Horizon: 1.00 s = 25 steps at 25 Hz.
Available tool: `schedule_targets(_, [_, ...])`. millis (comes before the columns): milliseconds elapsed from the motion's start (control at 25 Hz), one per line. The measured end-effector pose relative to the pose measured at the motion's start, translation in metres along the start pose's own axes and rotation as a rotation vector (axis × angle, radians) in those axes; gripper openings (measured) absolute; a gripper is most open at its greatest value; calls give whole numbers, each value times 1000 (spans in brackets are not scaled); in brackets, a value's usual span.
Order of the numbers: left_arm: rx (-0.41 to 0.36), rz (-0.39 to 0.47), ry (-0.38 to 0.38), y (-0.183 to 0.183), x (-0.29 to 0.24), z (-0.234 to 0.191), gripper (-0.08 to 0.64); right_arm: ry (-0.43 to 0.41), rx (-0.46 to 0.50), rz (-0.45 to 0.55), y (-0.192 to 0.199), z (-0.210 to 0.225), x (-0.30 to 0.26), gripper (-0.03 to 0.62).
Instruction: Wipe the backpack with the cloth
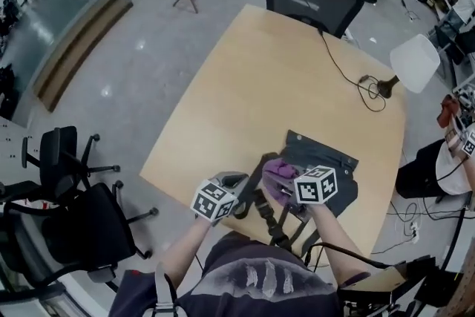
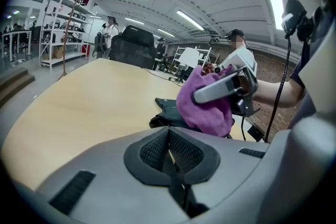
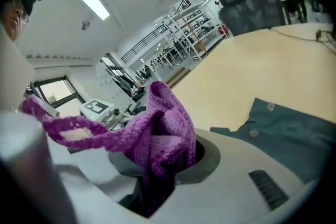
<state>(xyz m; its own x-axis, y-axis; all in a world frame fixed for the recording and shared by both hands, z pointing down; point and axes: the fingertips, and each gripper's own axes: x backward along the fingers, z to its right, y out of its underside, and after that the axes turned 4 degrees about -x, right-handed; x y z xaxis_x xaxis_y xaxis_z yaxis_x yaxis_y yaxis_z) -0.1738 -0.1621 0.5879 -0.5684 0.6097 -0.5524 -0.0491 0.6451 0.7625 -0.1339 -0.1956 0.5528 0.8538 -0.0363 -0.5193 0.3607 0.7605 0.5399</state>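
Lying flat on light wood tabletop (image 1: 245, 100), near its front edge: dark grey backpack (image 1: 326, 159), black straps trailing toward person. Right hand-held gripper (image 3: 157, 165) over backpack's near end, jaws pinching purple cloth (image 3: 163, 123). Left hand-held gripper (image 2: 170, 157) just beside right one, at backpack's left edge by strap, jaws pressed together, nothing clearly between them. Cloth bunched up, one loose edge stretched off sideways; contact with backpack cannot be made out
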Motion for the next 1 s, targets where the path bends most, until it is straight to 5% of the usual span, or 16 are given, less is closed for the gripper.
schedule_targets(120, [-8,8,-31,-4,12,-10,6,163,78,-34,-21,40,-9,101])
schedule_targets(320, [-20,-4,-37,12,27,-5,7,377,241,-167,0,85,-22,101])
schedule_targets(520, [-41,0,-46,4,31,-4,6,459,401,-242,2,97,-21,101])
schedule_targets(1000, [-70,-27,37,-5,0,24,6,581,414,-219,-2,135,35,101])
